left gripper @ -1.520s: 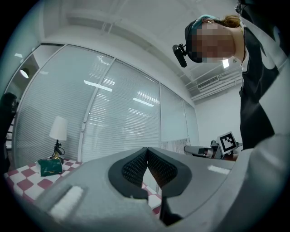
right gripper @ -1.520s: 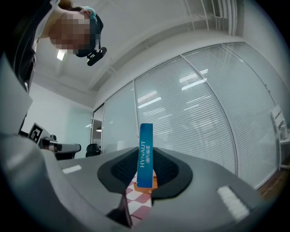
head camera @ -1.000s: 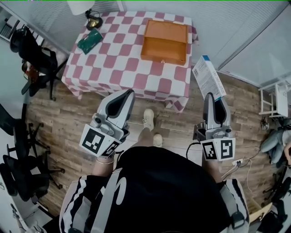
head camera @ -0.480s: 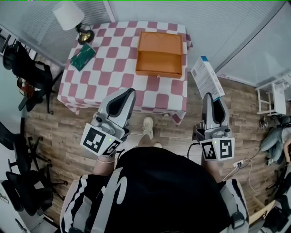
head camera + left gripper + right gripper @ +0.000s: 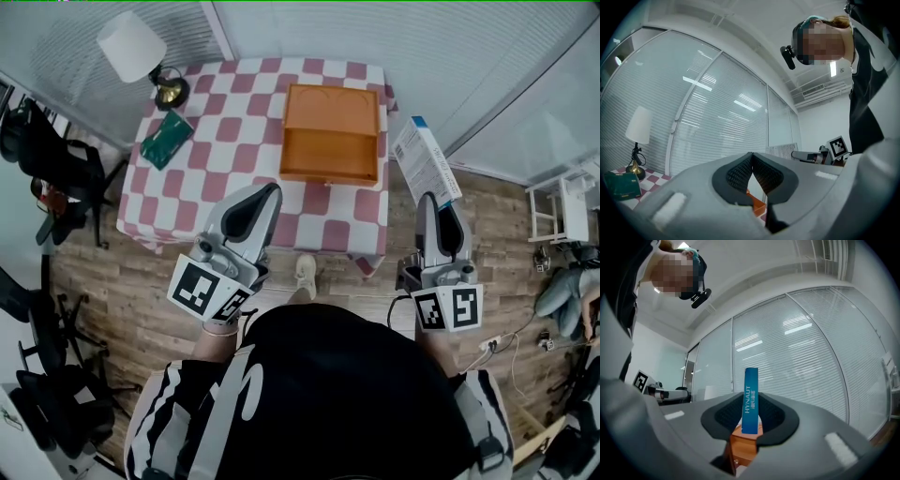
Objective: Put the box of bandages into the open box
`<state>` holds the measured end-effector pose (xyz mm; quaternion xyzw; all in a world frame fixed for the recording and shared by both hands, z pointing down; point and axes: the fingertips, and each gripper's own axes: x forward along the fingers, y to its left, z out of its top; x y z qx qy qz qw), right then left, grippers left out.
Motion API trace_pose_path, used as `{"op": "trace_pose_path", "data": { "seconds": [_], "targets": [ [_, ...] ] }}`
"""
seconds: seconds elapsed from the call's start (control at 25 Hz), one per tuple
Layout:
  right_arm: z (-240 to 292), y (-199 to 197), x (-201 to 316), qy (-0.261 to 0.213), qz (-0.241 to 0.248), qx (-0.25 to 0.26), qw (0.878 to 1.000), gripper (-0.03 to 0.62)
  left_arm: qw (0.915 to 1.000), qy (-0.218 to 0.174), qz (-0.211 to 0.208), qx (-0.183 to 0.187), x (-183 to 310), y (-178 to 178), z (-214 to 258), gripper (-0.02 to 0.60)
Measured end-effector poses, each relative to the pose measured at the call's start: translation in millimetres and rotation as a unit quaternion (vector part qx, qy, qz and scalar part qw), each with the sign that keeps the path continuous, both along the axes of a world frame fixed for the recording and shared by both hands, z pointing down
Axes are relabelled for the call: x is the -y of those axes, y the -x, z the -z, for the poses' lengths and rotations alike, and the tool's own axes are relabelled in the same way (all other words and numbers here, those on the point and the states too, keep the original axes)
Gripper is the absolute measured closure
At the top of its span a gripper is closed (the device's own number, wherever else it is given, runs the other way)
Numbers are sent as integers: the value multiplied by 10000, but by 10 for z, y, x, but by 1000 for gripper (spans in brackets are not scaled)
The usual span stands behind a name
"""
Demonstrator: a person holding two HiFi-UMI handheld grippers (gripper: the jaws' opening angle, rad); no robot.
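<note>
The white-and-blue box of bandages [image 5: 427,159] stands up out of my right gripper [image 5: 430,201], which is shut on its lower end, in the air to the right of the table. In the right gripper view its blue edge [image 5: 750,399] rises between the pads. The open orange box [image 5: 332,132] lies on the table with the red-and-white checked cloth [image 5: 225,141], and shows low between the jaws [image 5: 743,448]. My left gripper [image 5: 264,194] hangs over the table's near edge, shut and holding nothing, its pads meeting [image 5: 752,160].
A green packet [image 5: 167,139] and a lamp [image 5: 133,47] sit on the table's left side. Dark office chairs [image 5: 56,131] crowd the left, a white rack [image 5: 562,202] stands at the right. White blinds run behind the table. Wooden floor lies underfoot.
The table and orange box have drawn nearer, sliding down the head view as the person steps forward. Both grippers keep their pose; the bandage box stays gripped.
</note>
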<state>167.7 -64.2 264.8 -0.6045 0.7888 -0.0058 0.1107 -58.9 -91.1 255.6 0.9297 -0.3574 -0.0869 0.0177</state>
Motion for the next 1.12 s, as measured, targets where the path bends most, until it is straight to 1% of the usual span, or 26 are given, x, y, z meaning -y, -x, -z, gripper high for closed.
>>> {"op": "trace_pose_path", "data": {
  "seconds": [0.36,0.56,0.8,1.12],
  "targets": [
    [34,28,362,28,-159,-31,9999,514,9999,-3,-125,-20,435,53,34,580],
    [51,28,523,24,-279,-53,9996,514,9996,-7,-268,-48,640,49,38,580],
    [43,37,705,-3,-435,-16,9991,516,9993,-1,-384,-4,868,79,25,580],
    [25,59,858,-8,-510,-5,9987,515,9989,10,-467,58,1037,114,-9,580]
  ]
}}
